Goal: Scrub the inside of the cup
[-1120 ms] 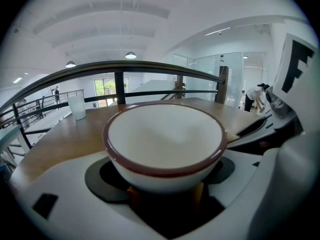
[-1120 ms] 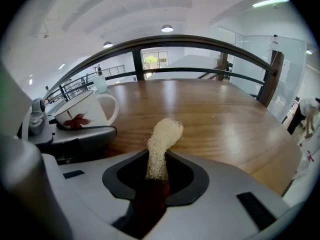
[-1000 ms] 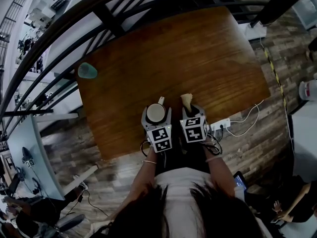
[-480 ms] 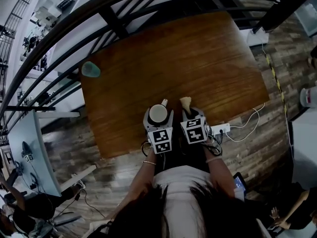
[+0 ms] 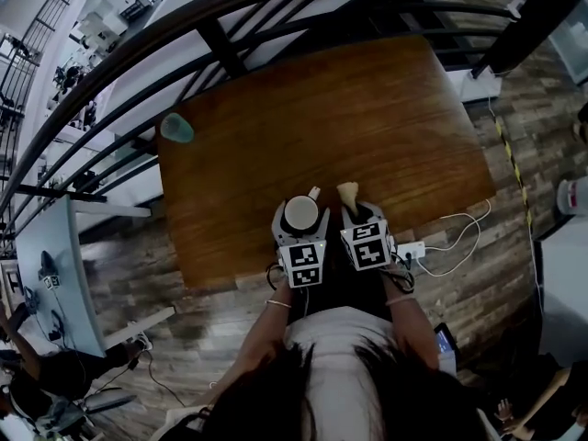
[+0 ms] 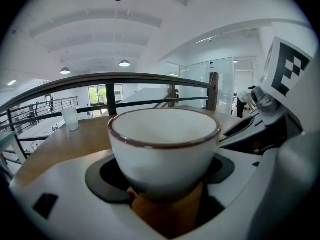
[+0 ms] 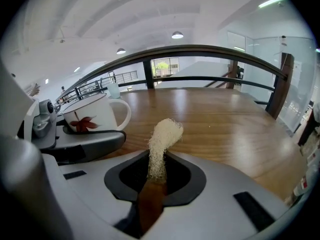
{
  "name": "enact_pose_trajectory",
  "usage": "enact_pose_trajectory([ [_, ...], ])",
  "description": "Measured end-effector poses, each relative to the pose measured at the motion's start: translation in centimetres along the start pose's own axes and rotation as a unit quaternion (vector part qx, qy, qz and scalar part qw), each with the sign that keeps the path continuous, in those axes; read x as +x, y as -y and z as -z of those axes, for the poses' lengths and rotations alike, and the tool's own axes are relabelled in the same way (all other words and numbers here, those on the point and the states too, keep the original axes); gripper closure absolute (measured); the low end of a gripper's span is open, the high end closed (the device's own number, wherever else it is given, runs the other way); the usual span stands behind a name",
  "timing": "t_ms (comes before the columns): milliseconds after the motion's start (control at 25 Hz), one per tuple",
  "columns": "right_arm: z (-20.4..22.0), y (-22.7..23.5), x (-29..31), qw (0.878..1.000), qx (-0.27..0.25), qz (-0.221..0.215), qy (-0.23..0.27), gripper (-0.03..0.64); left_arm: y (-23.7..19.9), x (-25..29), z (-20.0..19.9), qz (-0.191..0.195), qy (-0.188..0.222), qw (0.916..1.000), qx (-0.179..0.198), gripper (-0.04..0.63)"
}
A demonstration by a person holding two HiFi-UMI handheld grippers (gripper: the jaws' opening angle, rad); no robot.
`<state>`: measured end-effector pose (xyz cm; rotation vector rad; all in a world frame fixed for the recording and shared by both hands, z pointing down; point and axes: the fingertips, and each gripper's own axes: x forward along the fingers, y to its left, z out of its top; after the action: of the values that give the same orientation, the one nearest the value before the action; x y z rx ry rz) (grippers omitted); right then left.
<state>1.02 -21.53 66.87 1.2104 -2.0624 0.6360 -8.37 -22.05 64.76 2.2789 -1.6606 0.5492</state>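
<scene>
Cup (image 6: 164,144) upright in left tool (image 6: 161,178)

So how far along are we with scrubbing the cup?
Done: the left gripper holds the white cup; the right gripper has just been closing its jaws on the loofah scrubber between them. In hand: scrubber held beside the cup, not inside. Left: all the scrubbing.

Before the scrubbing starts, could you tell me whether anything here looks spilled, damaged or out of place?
Nothing is spilled or broken. The cup is upright and looks empty; the scrubber bends sideways at its tip. Only the glass stands very near a far corner of the table.
</scene>
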Motion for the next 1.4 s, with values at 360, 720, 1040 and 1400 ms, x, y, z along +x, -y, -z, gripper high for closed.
enact_pose_trajectory([
  [360,-2.0,0.3,-1.9,0.999,-0.008,-0.012,0.029,0.535,0.6,-0.3,-0.5,-0.004,0.002,1.0000,0.006,0.189],
  [720,-3.4,0.8,-3.7,0.998,-0.019,-0.033,0.053,0.535,1.5,-0.1,-1.6,-0.004,0.003,0.9991,0.042,0.189],
  [1040,-4.4,0.7,-6.7,0.994,-0.044,-0.052,0.082,0.535,2.7,-0.8,-2.4,-0.010,0.010,0.9966,0.081,0.189],
  [1400,-5.1,-0.2,-9.7,0.988,-0.062,-0.088,0.108,0.535,4.2,-1.4,-3.1,-0.016,0.011,0.9905,0.136,0.189],
])
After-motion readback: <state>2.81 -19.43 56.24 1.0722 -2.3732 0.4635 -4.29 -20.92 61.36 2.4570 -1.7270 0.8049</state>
